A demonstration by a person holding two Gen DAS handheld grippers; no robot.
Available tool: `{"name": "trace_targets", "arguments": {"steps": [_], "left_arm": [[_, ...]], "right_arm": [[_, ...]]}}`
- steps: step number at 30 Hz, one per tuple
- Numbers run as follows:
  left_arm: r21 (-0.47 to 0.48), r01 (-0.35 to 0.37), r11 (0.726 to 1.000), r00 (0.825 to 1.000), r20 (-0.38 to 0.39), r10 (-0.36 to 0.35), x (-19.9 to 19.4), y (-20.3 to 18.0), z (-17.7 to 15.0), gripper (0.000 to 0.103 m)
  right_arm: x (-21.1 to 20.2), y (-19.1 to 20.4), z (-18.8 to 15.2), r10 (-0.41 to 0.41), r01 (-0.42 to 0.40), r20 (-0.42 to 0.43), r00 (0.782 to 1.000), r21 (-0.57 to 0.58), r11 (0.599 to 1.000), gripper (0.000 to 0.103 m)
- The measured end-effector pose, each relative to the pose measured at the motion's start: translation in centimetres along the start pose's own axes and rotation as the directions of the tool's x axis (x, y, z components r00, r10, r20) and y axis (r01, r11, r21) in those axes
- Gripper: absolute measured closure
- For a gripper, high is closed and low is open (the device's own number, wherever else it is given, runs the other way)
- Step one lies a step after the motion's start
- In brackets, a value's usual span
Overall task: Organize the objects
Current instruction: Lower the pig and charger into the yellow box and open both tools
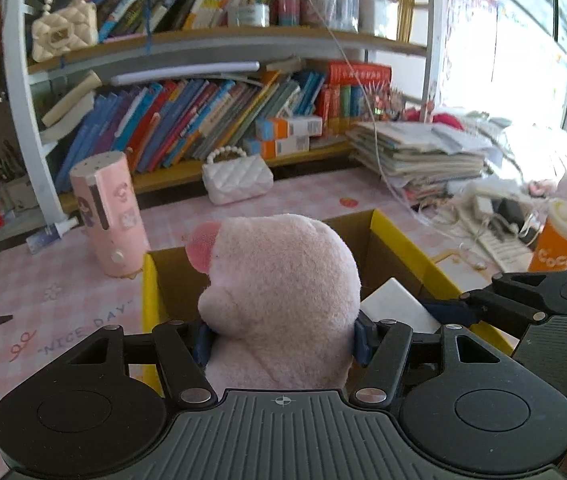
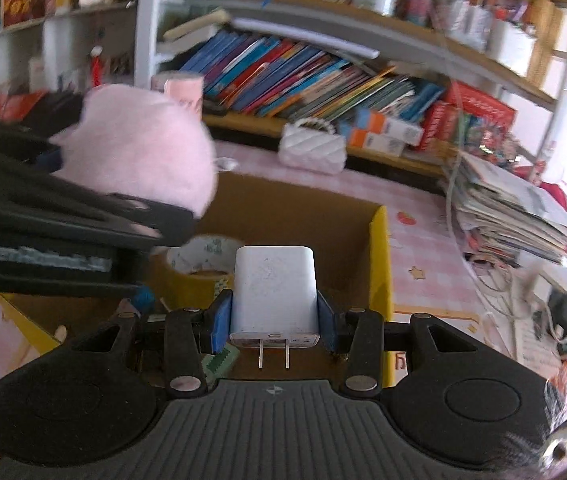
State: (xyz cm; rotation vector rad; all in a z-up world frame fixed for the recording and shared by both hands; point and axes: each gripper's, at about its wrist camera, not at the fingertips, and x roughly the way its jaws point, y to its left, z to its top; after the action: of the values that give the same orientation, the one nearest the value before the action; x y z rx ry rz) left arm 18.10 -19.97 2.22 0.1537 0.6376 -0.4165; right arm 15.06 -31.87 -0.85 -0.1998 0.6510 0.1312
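My left gripper (image 1: 283,338) is shut on a pink plush toy (image 1: 279,292), its blue pads pressed into the toy's sides. It hangs over an open cardboard box with yellow edges (image 1: 407,240). My right gripper (image 2: 274,320) is shut on a white plug charger (image 2: 273,288), prongs toward the camera, above the same box (image 2: 379,248). A roll of tape (image 2: 197,260) lies inside the box. In the right wrist view the plush toy (image 2: 139,148) and the left gripper's black body sit at the left. In the left wrist view the charger (image 1: 399,306) and right gripper (image 1: 455,308) show at the right.
A pink cylinder container (image 1: 109,216) and a white quilted purse (image 1: 237,178) stand on the pink checked tablecloth (image 1: 43,300) behind the box. Bookshelves (image 1: 211,120) rise at the back. A stack of papers (image 1: 423,152), cables and an orange cup (image 1: 559,244) crowd the right.
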Motion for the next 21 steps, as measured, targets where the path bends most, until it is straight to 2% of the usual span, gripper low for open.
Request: {"name": "trace_targets", "arguments": {"steps": [6, 13, 21], "left_arm": [[0.008, -0.035, 0.999, 0.997, -0.064, 0.036, 3.0, -0.1, 0.0, 0.041], [0.01, -0.067, 0.998, 0.986, -0.152, 0.068, 5.5, 0.1, -1.0, 0.04], [0.056, -0.066, 0.996, 0.983, -0.168, 0.075, 5.9, -0.5, -0.7, 0.035]], "right_arm": [[2.1, -0.1, 0.0, 0.055, -0.058, -0.048, 0.997, -0.059, 0.997, 0.062], [3.6, -0.1, -0.3, 0.099, -0.109, -0.112, 0.989, -0.083, 0.991, 0.062], [4.5, -0.5, -0.2, 0.135, -0.146, -0.171, 0.976, -0.051, 0.988, 0.062]]}}
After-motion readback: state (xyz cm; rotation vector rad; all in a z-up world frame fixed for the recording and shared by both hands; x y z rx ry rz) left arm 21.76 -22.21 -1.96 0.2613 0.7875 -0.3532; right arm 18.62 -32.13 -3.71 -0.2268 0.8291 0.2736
